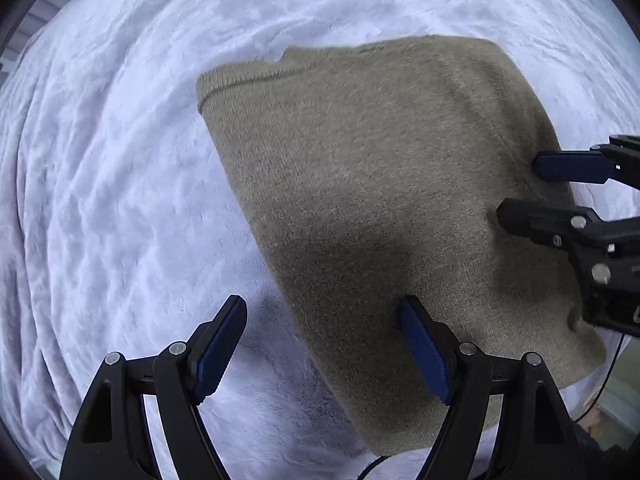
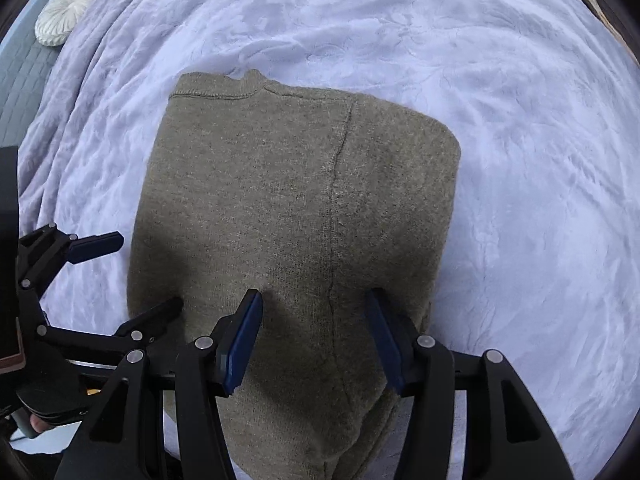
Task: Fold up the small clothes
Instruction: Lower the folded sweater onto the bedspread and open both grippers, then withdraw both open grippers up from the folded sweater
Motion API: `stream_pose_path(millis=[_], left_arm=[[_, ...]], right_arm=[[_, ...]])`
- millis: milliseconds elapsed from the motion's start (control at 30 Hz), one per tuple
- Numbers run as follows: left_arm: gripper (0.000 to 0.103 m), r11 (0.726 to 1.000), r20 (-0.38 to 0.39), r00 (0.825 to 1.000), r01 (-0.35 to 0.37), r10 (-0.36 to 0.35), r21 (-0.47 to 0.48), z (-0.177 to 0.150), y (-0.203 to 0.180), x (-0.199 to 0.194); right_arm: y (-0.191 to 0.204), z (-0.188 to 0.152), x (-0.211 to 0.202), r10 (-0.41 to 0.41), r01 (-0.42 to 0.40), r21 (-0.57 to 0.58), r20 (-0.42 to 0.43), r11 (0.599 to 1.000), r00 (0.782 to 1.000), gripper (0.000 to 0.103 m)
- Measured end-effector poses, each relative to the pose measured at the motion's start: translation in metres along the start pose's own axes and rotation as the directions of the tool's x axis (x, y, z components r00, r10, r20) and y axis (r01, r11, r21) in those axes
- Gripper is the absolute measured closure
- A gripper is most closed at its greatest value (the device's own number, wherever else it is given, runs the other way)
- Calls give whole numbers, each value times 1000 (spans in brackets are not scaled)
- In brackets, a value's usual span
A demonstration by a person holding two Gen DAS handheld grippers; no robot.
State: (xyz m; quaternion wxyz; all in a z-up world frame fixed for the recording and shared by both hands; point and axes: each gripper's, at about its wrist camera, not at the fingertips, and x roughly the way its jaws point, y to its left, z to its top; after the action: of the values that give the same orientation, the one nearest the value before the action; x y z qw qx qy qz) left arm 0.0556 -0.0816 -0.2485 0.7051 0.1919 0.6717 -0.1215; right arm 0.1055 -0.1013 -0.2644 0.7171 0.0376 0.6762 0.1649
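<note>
An olive-brown knitted garment (image 1: 380, 184) lies folded flat on a pale lavender blanket (image 1: 120, 200); it also fills the middle of the right wrist view (image 2: 280, 200), with a seam running down it. My left gripper (image 1: 324, 320) is open, one finger over the blanket and the other over the garment's left edge. My right gripper (image 2: 316, 312) is open above the garment's near end, holding nothing. The right gripper also shows in the left wrist view (image 1: 520, 188), the left gripper in the right wrist view (image 2: 148, 268).
The lavender blanket (image 2: 520, 160) covers the whole surface around the garment. A white round ribbed cushion (image 2: 68, 12) lies on a grey quilted surface (image 2: 24, 92) at the far left.
</note>
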Motion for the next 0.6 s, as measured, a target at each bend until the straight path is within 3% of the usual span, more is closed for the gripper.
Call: stream_pose_path(millis=[133, 267, 400, 600], left_arm=[[23, 1000, 37, 999, 23, -22, -9, -13, 13, -20], [23, 998, 58, 998, 32, -29, -46, -38, 19, -27], [23, 998, 91, 996, 29, -24, -52, -59, 25, -34], [23, 998, 145, 988, 59, -56, -19, -63, 10, -65]], right_arm=[[17, -17, -23, 63, -59, -80, 55, 995, 996, 45], [25, -42, -19, 83, -81, -99, 18, 992, 996, 45], [26, -68, 8, 10, -17, -104, -62, 994, 998, 45], [38, -88, -12, -54, 48, -130, -46, 990, 997, 45]])
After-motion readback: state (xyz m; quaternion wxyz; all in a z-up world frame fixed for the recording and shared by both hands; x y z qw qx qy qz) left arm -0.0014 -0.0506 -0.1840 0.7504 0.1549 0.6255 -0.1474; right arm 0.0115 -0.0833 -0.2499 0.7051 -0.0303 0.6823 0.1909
